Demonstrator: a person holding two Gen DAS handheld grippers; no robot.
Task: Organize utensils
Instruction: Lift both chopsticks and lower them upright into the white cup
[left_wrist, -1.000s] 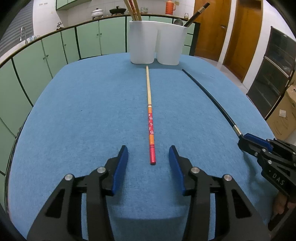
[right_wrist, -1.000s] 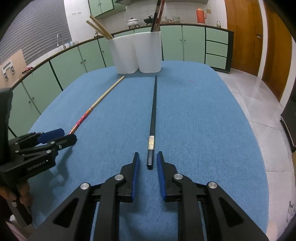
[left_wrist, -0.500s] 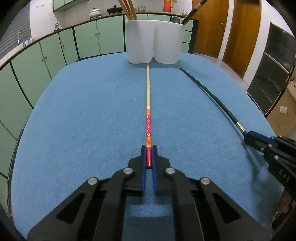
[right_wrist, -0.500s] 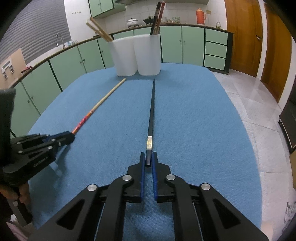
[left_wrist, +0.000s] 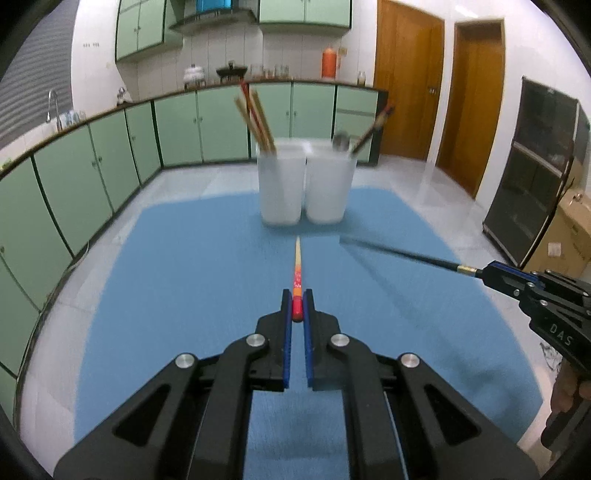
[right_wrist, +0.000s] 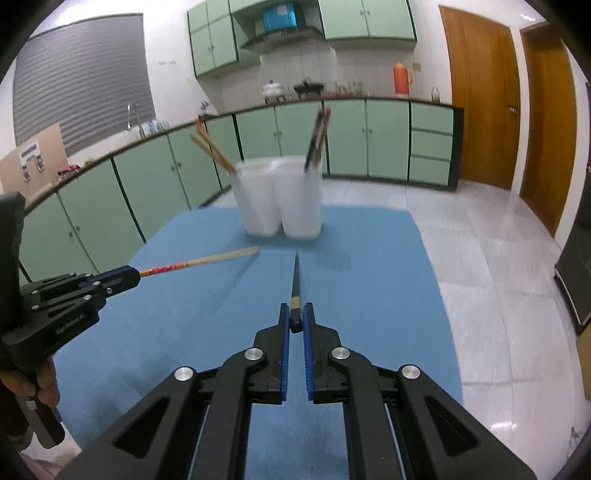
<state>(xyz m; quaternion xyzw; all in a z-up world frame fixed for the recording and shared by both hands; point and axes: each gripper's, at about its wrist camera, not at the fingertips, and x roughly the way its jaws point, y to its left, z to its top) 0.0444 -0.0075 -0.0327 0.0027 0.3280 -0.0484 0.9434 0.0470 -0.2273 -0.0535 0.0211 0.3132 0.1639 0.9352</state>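
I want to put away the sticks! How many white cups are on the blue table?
2. Both stand side by side at the table's far end: the left cup holds wooden chopsticks, the right cup holds dark ones.

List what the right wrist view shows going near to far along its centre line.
right gripper → black chopstick → white utensil holder → green cabinets

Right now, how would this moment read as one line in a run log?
left gripper: shut on red chopstick | right gripper: shut on black chopstick | both off blue mat
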